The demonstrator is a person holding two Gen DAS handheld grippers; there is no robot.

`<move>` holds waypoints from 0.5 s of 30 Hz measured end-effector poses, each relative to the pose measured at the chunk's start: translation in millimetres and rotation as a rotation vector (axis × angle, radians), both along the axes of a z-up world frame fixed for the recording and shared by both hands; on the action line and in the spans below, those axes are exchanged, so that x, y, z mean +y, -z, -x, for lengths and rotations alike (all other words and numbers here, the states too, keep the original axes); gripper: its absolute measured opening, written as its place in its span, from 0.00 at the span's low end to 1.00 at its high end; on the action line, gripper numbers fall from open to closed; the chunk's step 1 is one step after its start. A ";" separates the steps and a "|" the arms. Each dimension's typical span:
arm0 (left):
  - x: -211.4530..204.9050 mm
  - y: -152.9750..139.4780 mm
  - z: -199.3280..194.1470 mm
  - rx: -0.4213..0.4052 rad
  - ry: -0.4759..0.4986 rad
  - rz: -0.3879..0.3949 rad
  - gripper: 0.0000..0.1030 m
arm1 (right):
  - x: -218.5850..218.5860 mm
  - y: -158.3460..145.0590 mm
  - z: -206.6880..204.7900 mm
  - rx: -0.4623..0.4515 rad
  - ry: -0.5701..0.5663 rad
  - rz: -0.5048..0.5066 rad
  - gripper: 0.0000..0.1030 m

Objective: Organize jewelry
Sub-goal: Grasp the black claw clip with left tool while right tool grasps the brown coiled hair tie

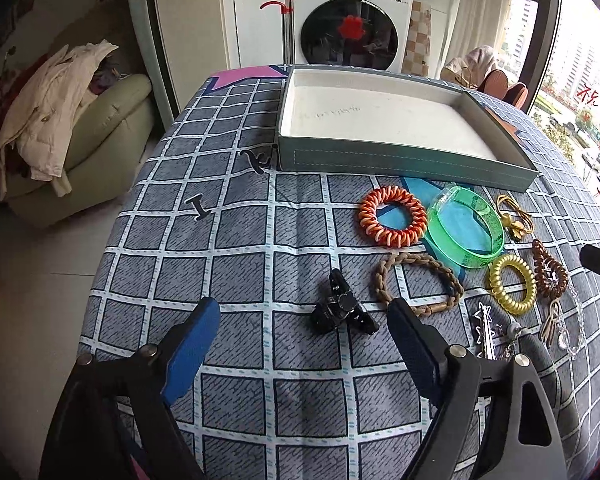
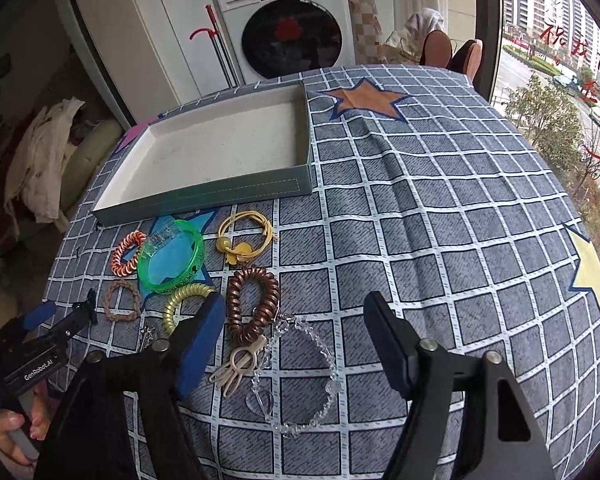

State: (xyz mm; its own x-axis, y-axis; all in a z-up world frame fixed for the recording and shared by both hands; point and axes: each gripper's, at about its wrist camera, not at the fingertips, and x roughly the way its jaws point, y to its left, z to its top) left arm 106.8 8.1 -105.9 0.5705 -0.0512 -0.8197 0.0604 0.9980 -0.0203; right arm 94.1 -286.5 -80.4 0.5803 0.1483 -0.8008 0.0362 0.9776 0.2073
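Both claws of mine hang spread wide and hold nothing: my left claw [image 1: 304, 316] hovers over the black hair clip [image 1: 342, 310], my right claw [image 2: 294, 318] over the clear bead bracelet [image 2: 300, 372]. All the jewelry lies loose on the checked cloth [image 2: 420, 220], just in front of the shallow box [image 1: 400, 160], which has nothing in it yet.

I judge the clip light, stiff and a bit slick, best pinched across its thick hinged middle. The bead bracelet looks floppy and fragile, so I would take a short run of beads and lift slowly, since it may snag the beige clip [image 2: 236, 366] touching it. The green bangle [image 1: 466, 232] should be rigid and slippery; grip its band edge-on. The orange coil tie [image 1: 392, 216], gold coil tie [image 1: 512, 284] and brown coil tie [image 2: 252, 304] will squash, so a firm pinch on one side suits them.

My left claw's body reads "GenRobot.AI"; the washing machine [image 1: 350, 20] reads "Panasonic". Red writing on the window is not clear enough to read.
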 end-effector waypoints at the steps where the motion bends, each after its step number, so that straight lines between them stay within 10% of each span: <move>1: -1.2 1.7 -1.8 0.001 0.003 -0.002 0.98 | 2.6 3.6 -4.3 0.016 -0.016 0.004 0.62; 9: -3.1 15.4 -4.9 0.023 0.010 0.014 0.88 | 21.4 29.0 -16.8 0.133 -0.065 0.113 0.41; 12: -6.2 12.3 -3.8 -0.017 0.040 0.004 0.52 | 27.5 28.5 -16.6 0.132 -0.105 0.122 0.22; 15: -9.1 8.9 -3.2 -0.014 0.081 0.010 0.43 | 26.2 23.8 -14.5 0.124 -0.105 0.112 0.13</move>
State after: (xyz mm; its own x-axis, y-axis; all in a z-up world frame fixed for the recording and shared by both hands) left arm 110.0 -1.0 -114.8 0.5756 -0.1059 -0.8108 0.1409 0.9896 -0.0293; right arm 108.6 -260.3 -104.3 0.4622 0.1087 -0.8801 -0.0492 0.9941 0.0969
